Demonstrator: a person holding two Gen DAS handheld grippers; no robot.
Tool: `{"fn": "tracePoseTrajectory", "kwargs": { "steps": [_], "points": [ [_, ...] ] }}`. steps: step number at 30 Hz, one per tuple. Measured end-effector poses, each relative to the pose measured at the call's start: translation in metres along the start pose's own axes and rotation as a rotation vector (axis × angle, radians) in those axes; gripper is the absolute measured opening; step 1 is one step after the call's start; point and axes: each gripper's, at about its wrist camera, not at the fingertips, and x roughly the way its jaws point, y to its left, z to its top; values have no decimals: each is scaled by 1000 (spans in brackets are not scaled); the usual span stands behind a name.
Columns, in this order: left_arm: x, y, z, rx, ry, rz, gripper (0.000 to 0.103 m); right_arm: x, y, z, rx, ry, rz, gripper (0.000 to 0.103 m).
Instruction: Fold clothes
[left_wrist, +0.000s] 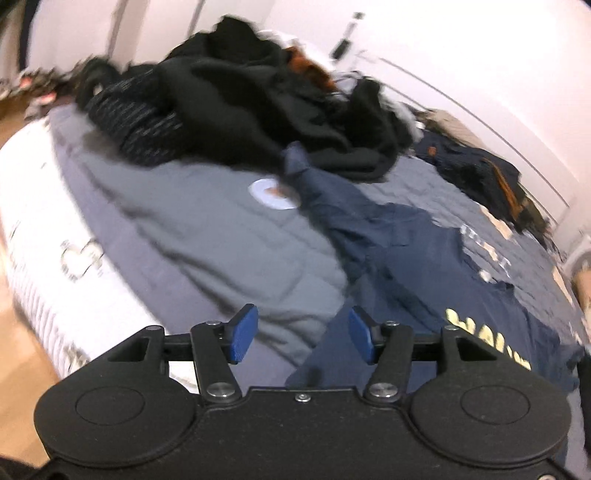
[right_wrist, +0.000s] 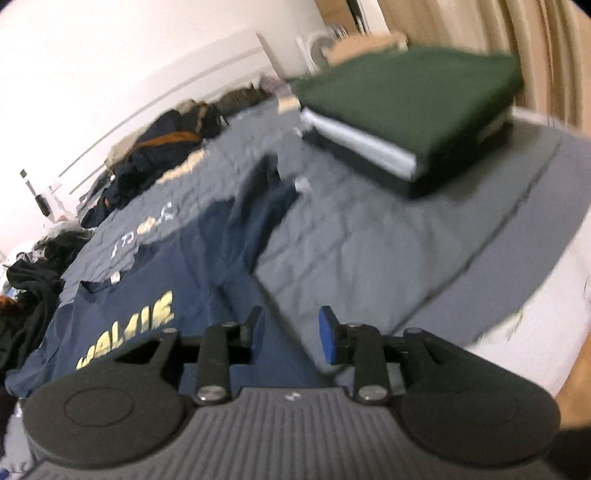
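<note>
While both tools gape (empty), navy shirt (right_wrist: 155, 295) lies flat.

Both my views are smeared with motion blur; only the gripper bodies close to the lenses look fairly sharp. The wall (left_wrist: 461, 44) is blown out to near white, while the black clothes pile (left_wrist: 240, 99) loses its detail in dark mush. Light is soft and indoor, with weak shadows on the bed (right_wrist: 369, 240). Fisheye bending curves the edges, and the corners go dark. The folded stack (right_wrist: 413, 118) is streaked.
</note>
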Motion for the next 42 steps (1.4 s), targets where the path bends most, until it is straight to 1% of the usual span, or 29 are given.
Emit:
{"fn": "tracePoseTrajectory", "kwargs": {
  "steps": [4, 6, 9, 10, 11, 12, 13, 16, 19, 21, 24, 26, 28, 29, 31, 32, 33, 36, 37, 40, 42],
  "points": [
    [4, -29, 4, 186, -43, -38, 54, 5, 8, 15, -83, -17, 45, 36],
    [8, -39, 6, 258, -64, -49, 54, 13, 14, 22, -99, 2, 84, 37],
    [24, -47, 13, 336, -36, -76, 54, 30, 27, 31, -139, 39, 141, 37],
    [30, -48, 16, 365, -26, -86, 51, 36, 32, 34, -161, 49, 154, 38],
    [36, -48, 19, 382, -19, -97, 45, 43, 37, 37, -182, 59, 167, 38],
    [44, -46, 21, 382, -5, -104, 42, 50, 41, 39, -200, 60, 177, 38],
    [51, -43, 24, 371, 13, -113, 36, 57, 44, 42, -213, 66, 181, 38],
    [71, -34, 31, 324, 47, -139, 24, 80, 51, 50, -240, 82, 205, 38],
    [85, -31, 35, 305, 69, -137, 24, 102, 56, 54, -275, 100, 213, 38],
    [92, -32, 37, 290, 82, -142, 25, 110, 57, 52, -281, 106, 228, 38],
    [98, -34, 40, 297, 91, -153, 25, 119, 57, 49, -292, 134, 242, 38],
    [99, -35, 42, 297, 95, -157, 27, 119, 61, 46, -329, 149, 239, 38],
    [99, -36, 44, 294, 98, -160, 30, 117, 65, 46, -377, 153, 239, 38],
    [100, -37, 46, 293, 100, -162, 31, 116, 65, 48, -383, 146, 239, 38],
    [99, -38, 49, 288, 97, -170, 33, 116, 64, 52, -375, 147, 236, 38],
    [99, -39, 50, 287, 98, -173, 38, 116, 64, 54, -371, 151, 235, 38],
    [99, -40, 51, 287, 99, -176, 41, 117, 63, 56, -372, 151, 233, 38],
    [101, -42, 51, 286, 106, -184, 44, 120, 56, 59, -371, 146, 236, 38],
    [102, -43, 50, 287, 109, -186, 47, 120, 54, 59, -369, 144, 238, 38],
    [104, -45, 48, 288, 117, -193, 47, 122, 45, 58, -349, 166, 247, 38],
    [106, -46, 47, 289, 123, -198, 47, 122, 45, 56, -373, 180, 252, 38]
  ]
}}
